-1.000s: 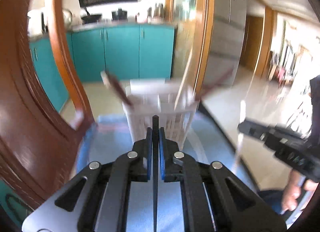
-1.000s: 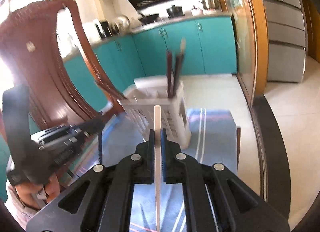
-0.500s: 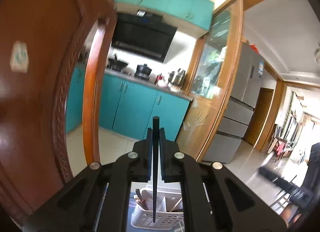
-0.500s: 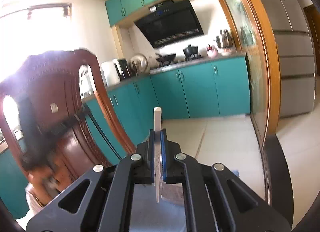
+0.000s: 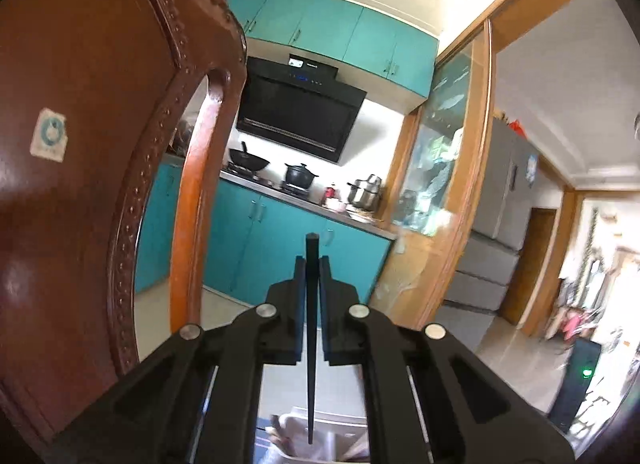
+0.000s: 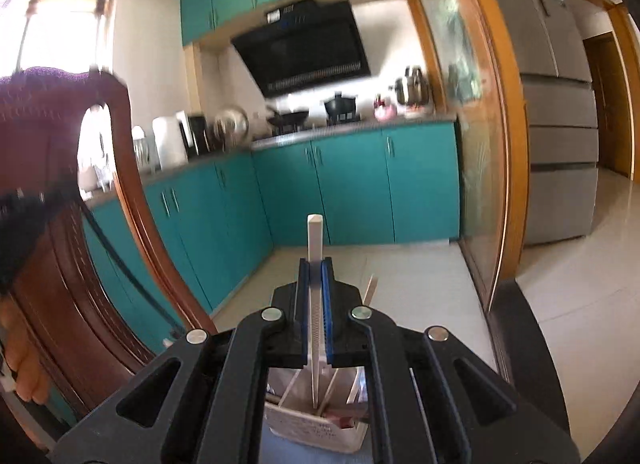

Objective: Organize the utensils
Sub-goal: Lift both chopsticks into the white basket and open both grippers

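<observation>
Both grippers are now lifted, so the white utensil basket (image 6: 316, 430) sits low at 6 o'clock.
Left gripper (image 5: 310, 276) jaws pinch a black chopstick (image 5: 310, 344), right gripper (image 6: 315, 276) jaws a white chopstick (image 6: 315, 304); keep each upright and lower it tip-first, one by one, into a free compartment.

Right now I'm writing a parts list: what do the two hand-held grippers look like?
Both are matte black with silver round bolts on angular linkage arms. The right hand-held gripper has blue ribbed finger pads; the left hand-held gripper shows dark pads.
</observation>
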Motion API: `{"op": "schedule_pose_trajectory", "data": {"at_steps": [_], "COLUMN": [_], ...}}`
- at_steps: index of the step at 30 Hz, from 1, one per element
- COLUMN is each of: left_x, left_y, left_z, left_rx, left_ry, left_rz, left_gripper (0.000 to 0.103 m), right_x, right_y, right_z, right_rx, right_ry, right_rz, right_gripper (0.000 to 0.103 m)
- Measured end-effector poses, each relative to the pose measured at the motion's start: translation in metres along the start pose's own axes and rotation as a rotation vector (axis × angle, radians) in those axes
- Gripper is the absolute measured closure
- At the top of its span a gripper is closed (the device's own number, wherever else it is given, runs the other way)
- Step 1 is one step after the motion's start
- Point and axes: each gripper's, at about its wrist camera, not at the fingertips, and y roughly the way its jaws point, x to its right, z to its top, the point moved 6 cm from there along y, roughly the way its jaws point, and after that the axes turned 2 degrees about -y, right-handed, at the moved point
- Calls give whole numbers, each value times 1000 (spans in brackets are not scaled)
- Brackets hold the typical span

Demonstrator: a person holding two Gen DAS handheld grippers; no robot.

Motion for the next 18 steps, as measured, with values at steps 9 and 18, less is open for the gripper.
{"op": "schedule_pose_trajectory", "data": {"at_steps": [9,18], "left_x": [5,30], "left_y": [40,38], "left_z": [-50,-79], "left_rx": [-116,-183], "left_ry": [71,172], "left_rz": [16,-62], "left_gripper": [96,56], "right_x": [-13,-5], "right_y": [2,-19], "right_z": [-19,-20], "right_rx": [-26,1], "right_ry": [-45,-40], "right_rz": [3,-27], "right_gripper": [96,63]}}
